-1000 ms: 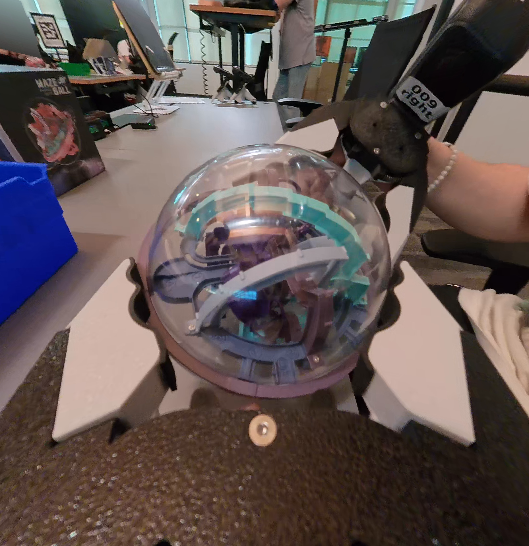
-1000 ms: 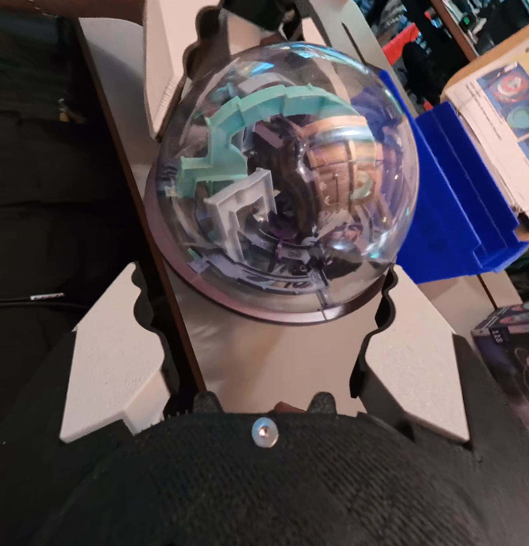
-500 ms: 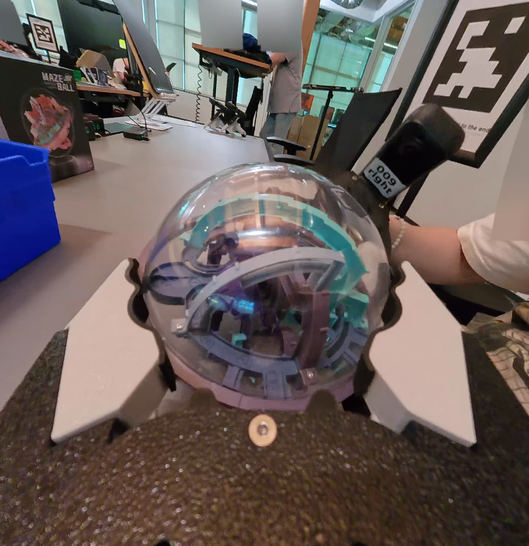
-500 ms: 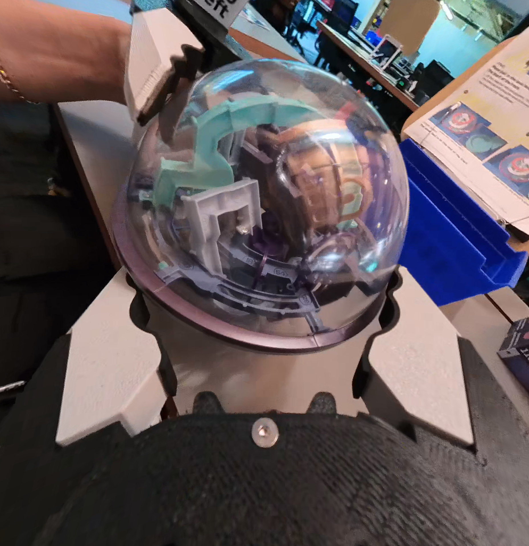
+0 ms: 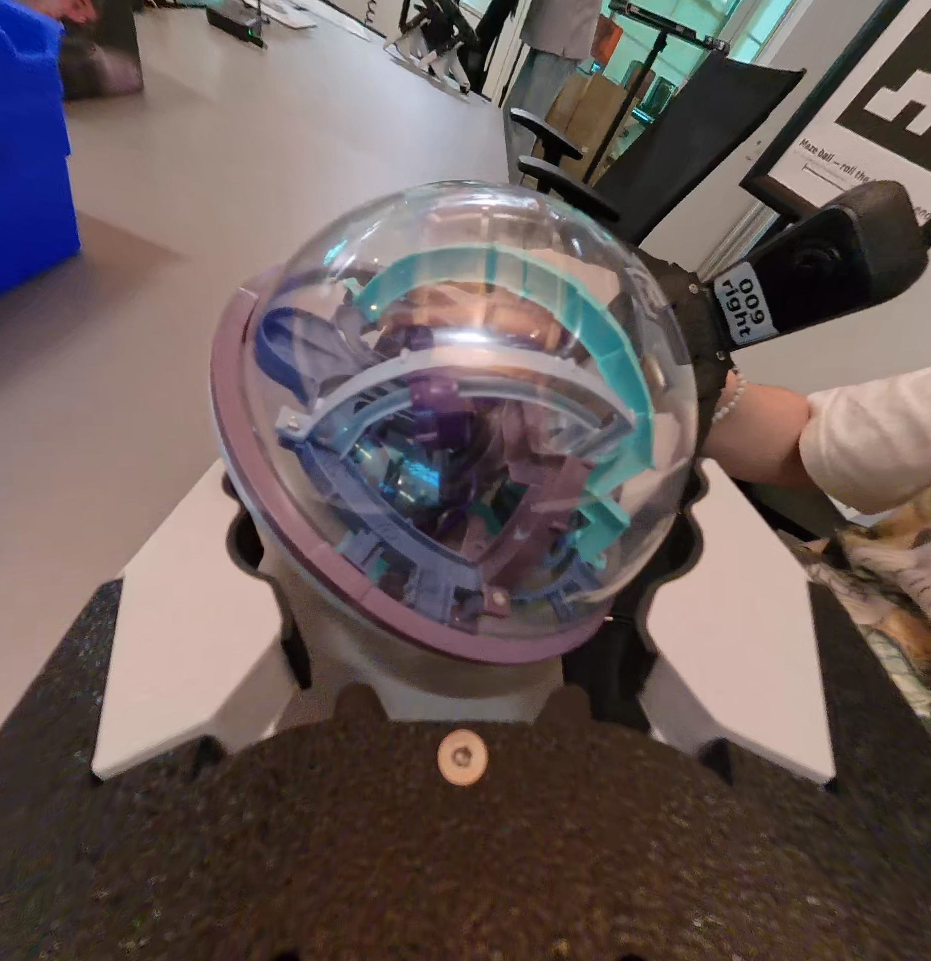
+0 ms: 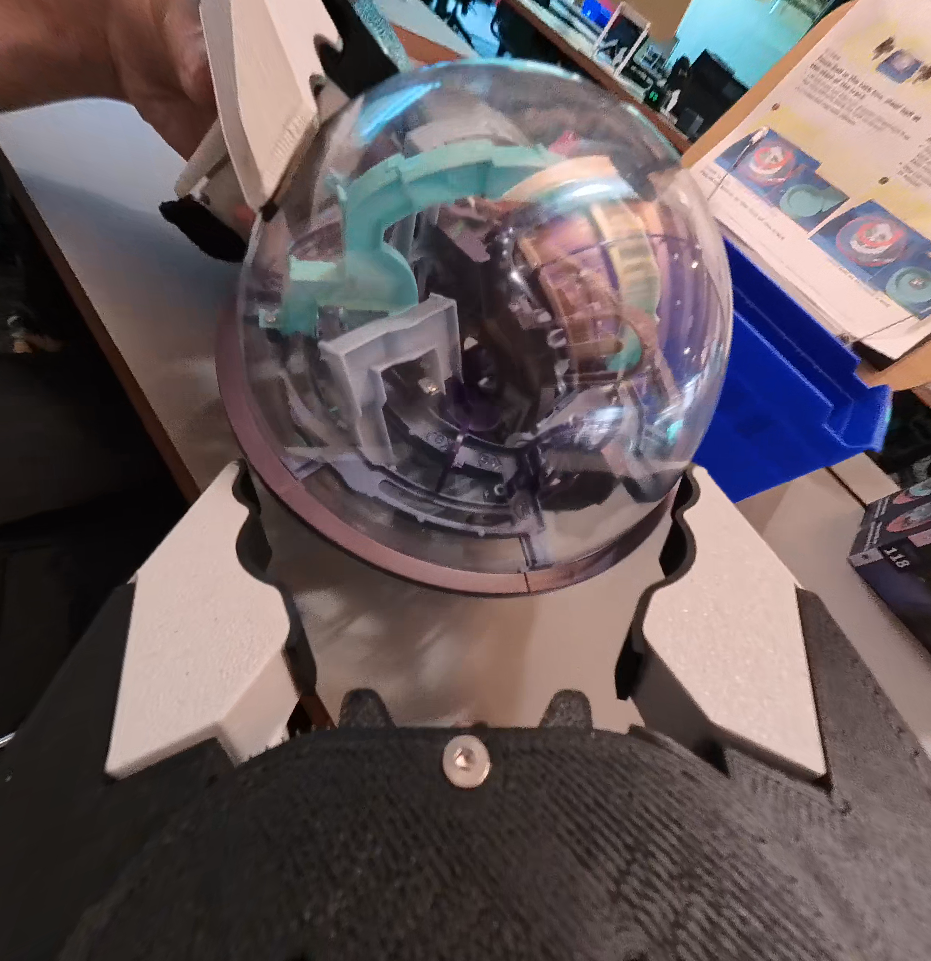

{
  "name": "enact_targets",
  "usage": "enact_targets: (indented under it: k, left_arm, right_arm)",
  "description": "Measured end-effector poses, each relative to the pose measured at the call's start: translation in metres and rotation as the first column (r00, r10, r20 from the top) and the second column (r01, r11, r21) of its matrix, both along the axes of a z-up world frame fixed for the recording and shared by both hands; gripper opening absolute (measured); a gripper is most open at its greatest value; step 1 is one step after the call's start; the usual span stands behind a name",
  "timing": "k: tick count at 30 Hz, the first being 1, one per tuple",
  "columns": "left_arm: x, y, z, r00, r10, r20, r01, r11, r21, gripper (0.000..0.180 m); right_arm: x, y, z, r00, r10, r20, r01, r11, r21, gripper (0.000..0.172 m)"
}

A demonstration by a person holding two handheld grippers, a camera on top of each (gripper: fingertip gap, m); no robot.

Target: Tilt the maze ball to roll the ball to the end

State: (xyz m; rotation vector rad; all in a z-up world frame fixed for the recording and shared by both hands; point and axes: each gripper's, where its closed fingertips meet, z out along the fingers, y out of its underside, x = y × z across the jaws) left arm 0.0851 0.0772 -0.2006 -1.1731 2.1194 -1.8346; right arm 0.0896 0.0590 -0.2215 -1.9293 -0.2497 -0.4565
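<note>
A blue bin (image 5: 21,156) is being shown at ten o'clock. At centre, the maze ball (image 5: 453,416), tilted with its purple rim (image 5: 234,416) at nine o'clock, is being gripped above the table (image 5: 245,182) by the left gripper (image 5: 463,499). From two o'clock, it is being clamped by the right gripper (image 6: 463,499) too.

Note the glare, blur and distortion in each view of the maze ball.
Left wrist view: a white streak of glare crosses the maze ball's clear dome, the blue bin is smeared by motion, wide-angle bending at the edges. Right wrist view: bright reflections on the dome's right side, tracks inside slightly blurred, instruction sheet soft.
</note>
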Motion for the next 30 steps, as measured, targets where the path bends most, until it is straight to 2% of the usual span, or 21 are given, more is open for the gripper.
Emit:
enact_targets:
  k: [2, 6, 12, 18, 23, 26, 30]
  left_arm:
    - [0.002, 0.001, 0.002, 1.000, 0.011, -0.019, -0.012, 1.000, -0.025, 0.157]
    - [0.003, 0.011, 0.010, 1.000, 0.031, 0.000, -0.031, 0.997, -0.074, 0.157]
    - [0.002, 0.019, 0.010, 1.000, 0.022, -0.010, -0.023, 0.993, -0.113, 0.157]
    - [0.005, 0.022, 0.010, 0.999, 0.025, -0.031, -0.030, 0.988, -0.154, 0.156]
    - [0.008, 0.022, 0.013, 0.999, 0.038, -0.015, -0.040, 0.985, -0.168, 0.156]
    - [0.010, 0.022, 0.013, 0.999, 0.049, -0.024, -0.052, 0.986, -0.161, 0.156]
    - [0.011, 0.020, 0.011, 0.998, 0.055, -0.030, -0.059, 0.986, -0.159, 0.156]
  right_arm:
    - [-0.002, -0.001, -0.005, 1.000, -0.001, -0.025, 0.000, 0.999, -0.047, 0.153]
    - [-0.009, -0.004, -0.014, 0.997, 0.041, -0.072, -0.048, 0.993, -0.106, 0.146]
    - [-0.008, 0.003, -0.015, 0.999, 0.038, -0.016, -0.040, 0.992, -0.119, 0.145]
    - [-0.006, 0.005, -0.015, 0.999, 0.039, -0.025, -0.042, 0.992, -0.120, 0.145]
    - [-0.005, -0.004, -0.021, 0.996, 0.083, 0.019, -0.078, 0.978, -0.191, 0.144]
    - [-0.004, -0.006, -0.008, 0.985, 0.149, 0.086, -0.133, 0.976, -0.170, 0.144]
    - [-0.006, 0.002, 0.013, 0.973, 0.215, 0.089, -0.209, 0.975, -0.071, 0.146]
